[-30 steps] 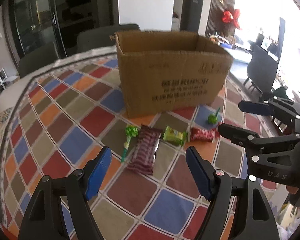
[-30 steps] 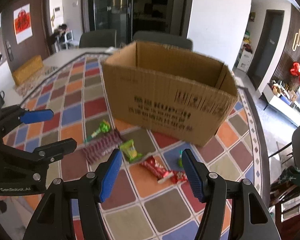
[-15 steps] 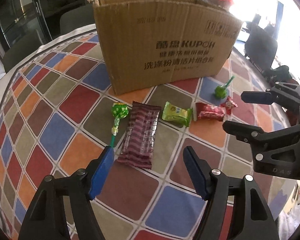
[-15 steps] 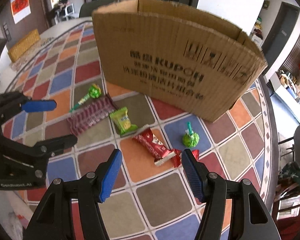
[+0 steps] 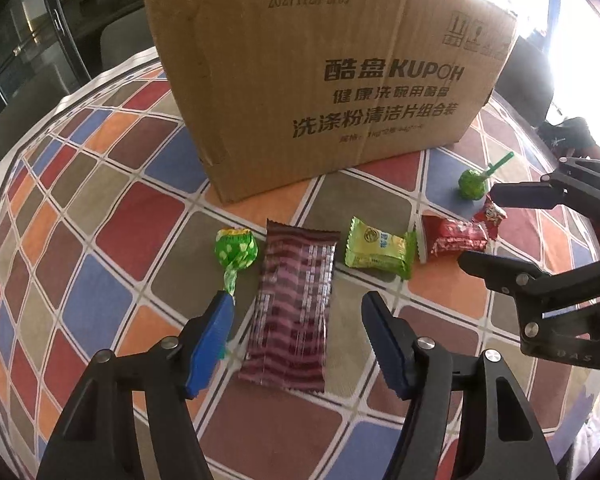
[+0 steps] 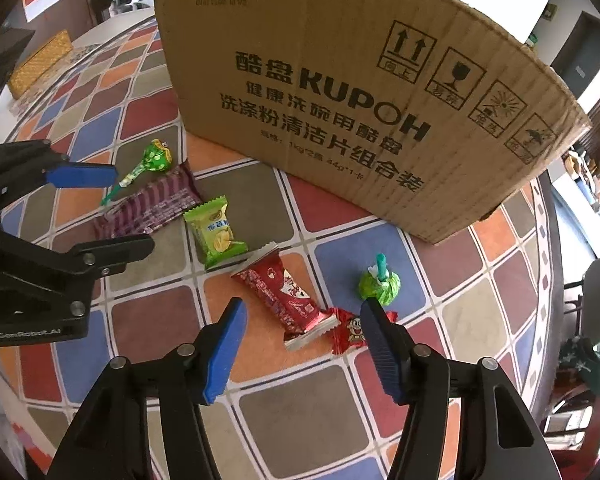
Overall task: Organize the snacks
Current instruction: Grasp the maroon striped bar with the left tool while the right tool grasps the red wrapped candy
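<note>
Snacks (image 5: 294, 304): 2 lollipops (image 5: 235, 251), 4 packets (image 5: 380, 254)

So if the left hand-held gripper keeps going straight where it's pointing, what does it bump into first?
Probably the purple striped snack bar. The left hand-held gripper is open and the bar's near end lies between its fingers on the table. Depth is hard to judge, so that's a best guess.

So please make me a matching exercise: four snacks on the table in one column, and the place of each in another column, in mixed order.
Things:
1. purple wrapper
2. red packet
3. yellow-green packet
4. lollipop with long green stick

Places:
A. between the purple and red snacks
B. between the right gripper's fingers
C. at the left end of the row
D. between the left gripper's fingers

Pairs: 1-D, 2-B, 3-A, 4-C
</note>
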Demonstrator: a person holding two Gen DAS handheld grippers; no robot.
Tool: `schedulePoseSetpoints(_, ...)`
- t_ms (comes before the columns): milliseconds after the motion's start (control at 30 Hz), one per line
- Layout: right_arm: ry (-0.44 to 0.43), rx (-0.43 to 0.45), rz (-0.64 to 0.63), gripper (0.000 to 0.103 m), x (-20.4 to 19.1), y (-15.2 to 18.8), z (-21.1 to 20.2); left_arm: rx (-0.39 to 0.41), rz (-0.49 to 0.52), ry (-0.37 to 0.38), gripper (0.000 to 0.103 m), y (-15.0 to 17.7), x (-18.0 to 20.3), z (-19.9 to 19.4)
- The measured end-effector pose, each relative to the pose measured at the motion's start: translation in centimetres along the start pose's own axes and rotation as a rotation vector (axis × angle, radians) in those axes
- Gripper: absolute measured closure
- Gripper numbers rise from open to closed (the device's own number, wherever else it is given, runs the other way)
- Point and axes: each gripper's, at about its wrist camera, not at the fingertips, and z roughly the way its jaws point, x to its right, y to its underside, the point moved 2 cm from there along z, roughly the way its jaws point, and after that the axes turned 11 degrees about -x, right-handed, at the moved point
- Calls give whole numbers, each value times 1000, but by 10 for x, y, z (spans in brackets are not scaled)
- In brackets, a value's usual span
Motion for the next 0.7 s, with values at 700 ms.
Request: schedulePoseSetpoints(700, -120, -30, 30, 74, -2, -16, 25, -29, -48, 8, 61, -15, -7, 18)
